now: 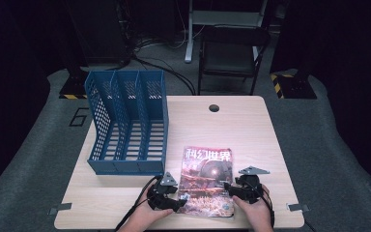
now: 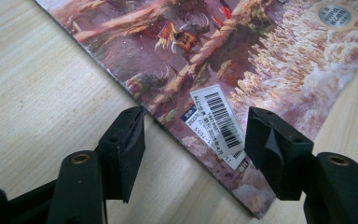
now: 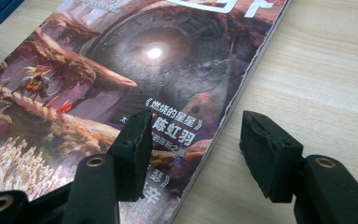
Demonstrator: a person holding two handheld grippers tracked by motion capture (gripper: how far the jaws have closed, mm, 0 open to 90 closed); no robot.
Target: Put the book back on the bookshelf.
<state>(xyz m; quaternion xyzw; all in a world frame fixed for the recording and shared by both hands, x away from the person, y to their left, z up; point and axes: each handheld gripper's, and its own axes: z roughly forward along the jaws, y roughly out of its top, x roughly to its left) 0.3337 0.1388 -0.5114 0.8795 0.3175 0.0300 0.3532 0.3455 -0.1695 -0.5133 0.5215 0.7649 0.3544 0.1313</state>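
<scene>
Nearest, the left gripper (image 1: 179, 199) and right gripper (image 1: 228, 187) each straddle an edge of the flat magazine (image 1: 206, 181) with jaws apart, gripping nothing, while the blue file rack (image 1: 125, 126) stands just beyond its left edge.

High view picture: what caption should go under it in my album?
Two grippers straddle the side edges of a magazine lying beside a blue file rack.

Left gripper (image 1: 181, 197) and right gripper (image 1: 228, 188) low near table's near edge, jaws apart, gripping nothing.
</scene>
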